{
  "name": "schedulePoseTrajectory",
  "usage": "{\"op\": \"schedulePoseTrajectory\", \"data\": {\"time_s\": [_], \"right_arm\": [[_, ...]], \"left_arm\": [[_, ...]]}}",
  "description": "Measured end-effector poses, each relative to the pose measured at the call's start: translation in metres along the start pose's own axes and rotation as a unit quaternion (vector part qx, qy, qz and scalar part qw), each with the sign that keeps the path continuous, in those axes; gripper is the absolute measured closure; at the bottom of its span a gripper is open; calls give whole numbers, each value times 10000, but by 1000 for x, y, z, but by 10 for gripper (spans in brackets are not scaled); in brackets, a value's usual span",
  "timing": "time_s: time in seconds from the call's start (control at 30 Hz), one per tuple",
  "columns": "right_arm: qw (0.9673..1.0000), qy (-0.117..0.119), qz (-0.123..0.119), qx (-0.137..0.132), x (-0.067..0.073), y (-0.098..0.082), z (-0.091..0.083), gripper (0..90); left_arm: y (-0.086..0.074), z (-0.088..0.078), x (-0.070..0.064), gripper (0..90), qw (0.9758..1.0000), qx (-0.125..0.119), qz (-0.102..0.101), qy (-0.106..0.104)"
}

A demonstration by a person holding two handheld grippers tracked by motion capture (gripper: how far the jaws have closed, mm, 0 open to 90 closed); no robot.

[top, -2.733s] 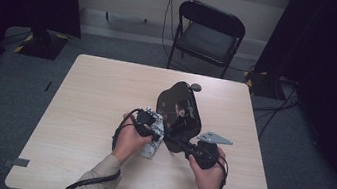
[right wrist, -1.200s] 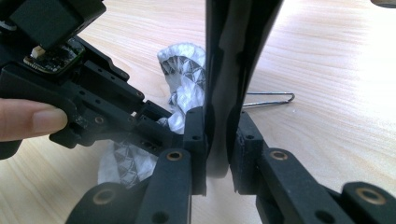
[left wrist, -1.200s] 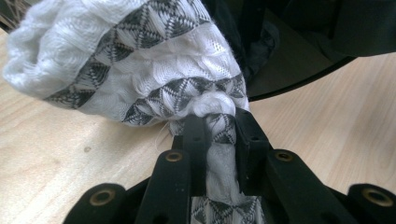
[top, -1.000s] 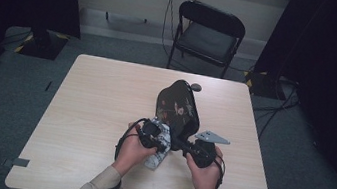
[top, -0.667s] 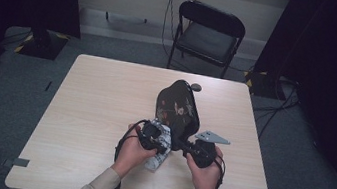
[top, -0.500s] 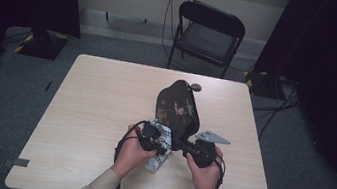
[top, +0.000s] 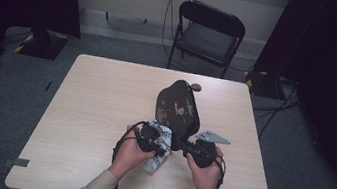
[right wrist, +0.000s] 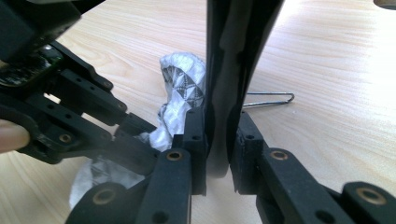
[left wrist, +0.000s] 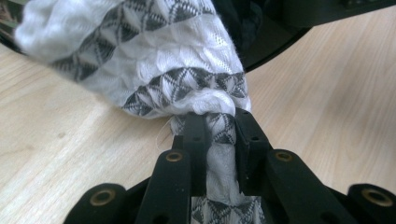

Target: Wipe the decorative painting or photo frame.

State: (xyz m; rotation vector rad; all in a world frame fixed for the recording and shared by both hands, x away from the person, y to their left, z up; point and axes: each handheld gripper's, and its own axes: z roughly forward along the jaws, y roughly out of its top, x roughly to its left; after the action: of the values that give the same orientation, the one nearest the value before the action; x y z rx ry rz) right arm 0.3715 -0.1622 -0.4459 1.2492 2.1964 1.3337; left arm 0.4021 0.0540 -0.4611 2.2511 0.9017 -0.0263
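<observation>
My left tongs [left wrist: 219, 135] clamp a twisted white patterned cloth [left wrist: 154, 60] low over the worktop [top: 98, 114]; my right tongs [right wrist: 217, 135] pinch the black tray's [top: 177, 108] edge. The upright tray could topple if that thin grip slips, or the cloth could pull free.

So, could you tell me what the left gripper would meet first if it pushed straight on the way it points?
The left gripper, already shut on the white patterned cloth, would probably push the bunched cloth into the black bag just behind it, though depth is unclear.
</observation>
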Motion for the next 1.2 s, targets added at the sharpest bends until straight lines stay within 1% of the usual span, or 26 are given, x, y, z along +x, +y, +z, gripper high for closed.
{"op": "schedulePoseTrajectory", "data": {"time_s": [0.03,0.07,0.17,0.27,0.37,0.53,0.67,0.77,0.87,0.93,1.0,1.07,1.13,1.2], "right_arm": [[10000,1,-6,-1,0,0,0,789],[10000,4,-7,-1,0,0,0,789],[10000,9,-23,4,0,0,0,789],[10000,12,-20,6,0,0,0,789],[10000,14,-27,-1,0,0,0,789],[10000,12,-42,-1,0,0,0,788],[10000,29,-55,3,-1,0,0,788],[10000,33,-64,0,-1,0,0,788],[10000,35,-79,5,-1,0,-1,787],[9999,52,-93,-2,-1,-1,-1,787],[9999,67,-106,-1,-2,-1,-2,787],[9999,75,-125,1,-2,-1,-2,785],[9999,78,-146,7,-2,-1,-2,783],[9999,81,-148,24,-2,-1,-2,777]], "left_arm": [[-1,-2,1,774,10000,43,29,9],[-2,-4,2,774,10000,10,-6,27],[-4,-13,4,774,10000,5,42,65],[-9,-21,7,774,9999,-15,38,127],[-13,-29,11,774,9998,-79,-24,170],[-18,-42,17,774,9995,-146,-46,276],[-24,-51,23,774,9990,-214,-139,359],[-28,-56,28,774,9984,-210,-231,465],[-33,-61,34,774,9981,-206,-260,524],[-35,-65,37,774,9975,-184,-297,615],[-38,-68,41,773,9966,-258,-378,680],[-40,-72,45,773,9962,-225,-399,743],[-43,-74,49,773,9955,-272,-476,773],[-46,-76,52,773,9952,-238,-492,816]]}}
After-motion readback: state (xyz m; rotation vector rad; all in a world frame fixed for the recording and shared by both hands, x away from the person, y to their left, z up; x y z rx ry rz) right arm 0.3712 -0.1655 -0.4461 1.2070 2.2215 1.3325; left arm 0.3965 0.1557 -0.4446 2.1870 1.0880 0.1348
